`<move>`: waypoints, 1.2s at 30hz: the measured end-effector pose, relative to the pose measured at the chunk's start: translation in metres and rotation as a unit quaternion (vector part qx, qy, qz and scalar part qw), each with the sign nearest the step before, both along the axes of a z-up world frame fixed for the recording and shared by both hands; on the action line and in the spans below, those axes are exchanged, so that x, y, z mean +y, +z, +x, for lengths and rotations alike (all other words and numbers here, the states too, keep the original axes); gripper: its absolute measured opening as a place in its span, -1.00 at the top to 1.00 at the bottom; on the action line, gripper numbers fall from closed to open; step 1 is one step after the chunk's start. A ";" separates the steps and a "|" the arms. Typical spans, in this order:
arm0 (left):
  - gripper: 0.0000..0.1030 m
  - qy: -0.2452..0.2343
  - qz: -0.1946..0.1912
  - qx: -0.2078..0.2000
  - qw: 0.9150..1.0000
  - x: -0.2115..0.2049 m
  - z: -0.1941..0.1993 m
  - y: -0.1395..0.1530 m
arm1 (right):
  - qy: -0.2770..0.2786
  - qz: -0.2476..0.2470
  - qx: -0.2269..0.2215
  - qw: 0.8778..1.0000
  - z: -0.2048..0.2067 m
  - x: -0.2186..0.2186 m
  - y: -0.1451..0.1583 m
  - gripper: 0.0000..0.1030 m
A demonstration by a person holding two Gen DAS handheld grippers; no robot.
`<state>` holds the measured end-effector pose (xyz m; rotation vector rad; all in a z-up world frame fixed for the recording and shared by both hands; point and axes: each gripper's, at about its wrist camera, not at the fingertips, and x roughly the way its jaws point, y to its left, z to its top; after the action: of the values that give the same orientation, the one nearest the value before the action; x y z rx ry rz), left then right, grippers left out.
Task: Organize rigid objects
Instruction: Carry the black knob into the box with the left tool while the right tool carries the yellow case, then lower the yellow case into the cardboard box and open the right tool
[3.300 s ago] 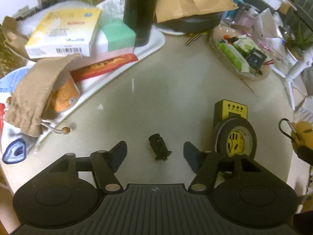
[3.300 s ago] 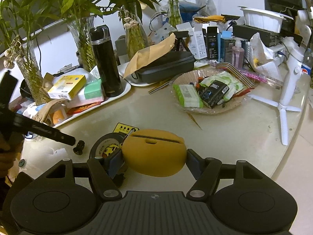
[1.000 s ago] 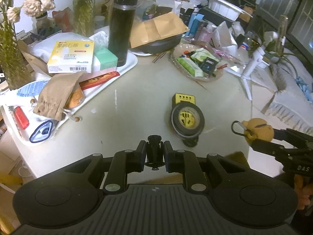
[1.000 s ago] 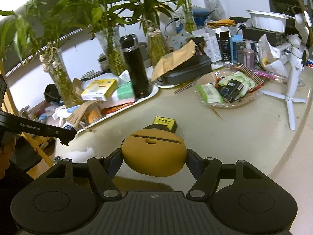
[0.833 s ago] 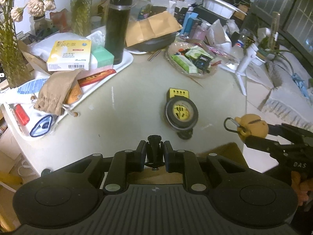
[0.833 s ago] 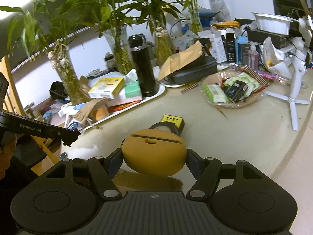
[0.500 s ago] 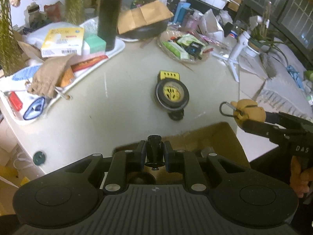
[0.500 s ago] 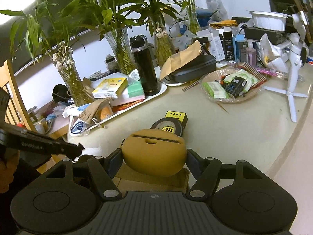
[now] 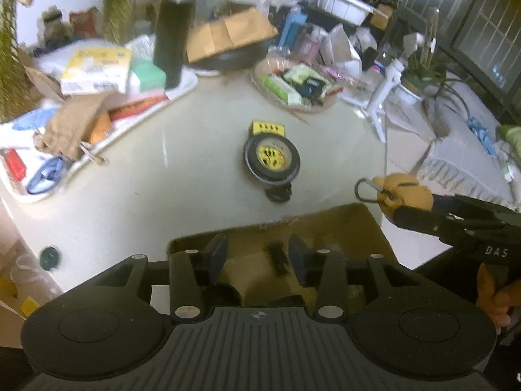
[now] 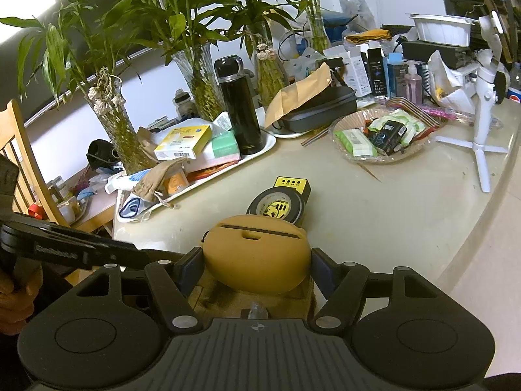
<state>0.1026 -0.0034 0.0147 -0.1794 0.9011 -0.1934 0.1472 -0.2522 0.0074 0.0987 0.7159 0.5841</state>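
Observation:
My left gripper (image 9: 257,254) hangs over an open cardboard box (image 9: 329,224) off the table's near edge. Its jaws are opening. The small black part (image 9: 278,258) shows blurred between them, nearer the right finger, and no pad touches it. My right gripper (image 10: 255,260) is shut on a mustard rubber case (image 10: 257,254), held above the same box (image 10: 304,296). In the left wrist view that case (image 9: 407,190) and its metal clip show at the right. A black tape roll with a yellow label (image 9: 272,159) lies on the table (image 9: 195,150) against a yellow device (image 9: 267,127).
A white tray (image 10: 260,153) at the back left carries boxes, a cloth pouch and a black flask (image 10: 239,110). Vases of bamboo stand behind it. A dish of packets (image 10: 377,137) and a white tripod stand (image 10: 482,130) are at the right. A wooden chair (image 10: 19,163) is at the left.
My left gripper's jaws have parted and let go of the small black part, which now sits loose and blurred over the box. The right gripper keeps its hold on the case.

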 end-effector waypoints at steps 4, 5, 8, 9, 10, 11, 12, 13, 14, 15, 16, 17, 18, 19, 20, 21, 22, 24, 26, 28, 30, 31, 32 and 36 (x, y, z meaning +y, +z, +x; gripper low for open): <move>0.19 0.013 0.026 -0.017 0.999 0.005 -0.011 0.006 | 0.003 -0.003 0.001 1.000 -0.001 0.002 -0.001 -0.40; 0.19 0.015 0.029 -0.020 0.999 0.006 -0.013 0.006 | 0.004 -0.004 0.001 1.000 -0.002 0.002 -0.001 -0.40; 0.18 0.023 0.036 -0.029 0.999 0.012 -0.022 0.008 | 0.006 -0.005 0.002 1.000 -0.002 0.004 -0.002 -0.40; 0.15 0.026 0.039 -0.031 0.998 0.014 -0.025 0.008 | 0.007 -0.006 0.003 1.000 -0.003 0.005 -0.002 -0.40; 0.05 0.030 0.042 -0.035 0.998 0.016 -0.028 0.008 | 0.008 -0.007 0.003 1.000 -0.003 0.006 -0.003 -0.40; 0.00 0.033 0.044 -0.038 0.998 0.018 -0.031 0.009 | 0.010 -0.008 0.003 1.000 -0.003 0.007 -0.003 -0.40; -0.04 0.036 0.046 -0.044 0.997 0.020 -0.034 0.009 | 0.011 -0.009 0.004 1.000 -0.003 0.008 -0.003 -0.40; -0.04 0.038 0.048 -0.048 0.997 0.021 -0.037 0.009 | 0.012 -0.010 0.004 1.000 -0.003 0.010 -0.004 -0.40; -0.04 0.040 0.050 -0.051 0.997 0.023 -0.040 0.009 | 0.014 -0.010 0.004 1.000 -0.003 0.011 -0.004 -0.40; -0.04 0.041 0.052 -0.053 0.996 0.024 -0.042 0.008 | 0.015 -0.010 0.004 1.000 -0.004 0.013 -0.004 -0.40; -0.04 0.042 0.054 -0.056 0.996 0.024 -0.044 0.007 | 0.016 -0.010 0.004 1.000 -0.003 0.015 -0.004 -0.40; -0.04 0.043 0.058 -0.059 0.996 0.025 -0.046 0.006 | 0.018 -0.010 0.004 1.000 -0.003 0.017 -0.004 -0.40; -0.04 0.044 0.062 -0.061 0.995 0.025 -0.048 0.005 | 0.020 -0.011 0.004 1.000 -0.003 0.019 -0.004 -0.40; -0.04 0.044 0.066 -0.063 0.995 0.026 -0.050 0.004 | 0.022 -0.012 0.004 1.000 -0.002 0.022 -0.004 -0.40; -0.04 0.044 0.069 -0.064 0.995 0.026 -0.052 0.003 | 0.024 -0.014 0.004 1.000 -0.002 0.024 -0.004 -0.40; -0.04 0.044 0.071 -0.064 0.994 0.027 -0.054 0.001 | 0.027 -0.015 0.003 1.000 -0.002 0.027 -0.005 -0.40; -0.04 0.045 0.071 -0.064 0.994 0.028 -0.055 0.000 | 0.030 -0.016 0.003 0.999 -0.003 0.029 -0.005 -0.40; -0.05 0.048 0.067 -0.062 0.995 0.031 -0.058 -0.002 | 0.034 -0.019 0.004 0.999 -0.003 0.033 -0.005 -0.40; -0.05 0.053 0.061 -0.060 0.995 0.036 -0.060 -0.004 | 0.039 -0.021 0.005 0.999 -0.003 0.037 -0.006 -0.40; -0.05 0.058 0.058 -0.059 0.995 0.039 -0.061 -0.005 | 0.043 -0.023 0.005 0.999 -0.003 0.040 -0.007 -0.40; -0.05 0.061 0.058 -0.059 0.995 0.042 -0.063 -0.005 | 0.049 -0.026 0.006 0.998 -0.003 0.045 -0.007 -0.40; -0.05 0.062 0.058 -0.059 0.995 0.042 -0.063 -0.006 | 0.053 -0.028 0.007 0.998 -0.002 0.047 -0.007 -0.40; -0.05 0.062 0.059 -0.058 0.995 0.042 -0.064 -0.006 | 0.056 -0.030 0.008 0.998 -0.002 0.050 -0.008 -0.40; -0.05 0.063 0.063 -0.056 0.994 0.044 -0.066 -0.008 | 0.070 -0.035 0.010 0.997 -0.001 0.061 -0.010 -0.40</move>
<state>0.0365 0.0407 0.0064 -0.1059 0.7852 -0.0295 0.1461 -0.1910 -0.0028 -0.0099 0.7664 0.6912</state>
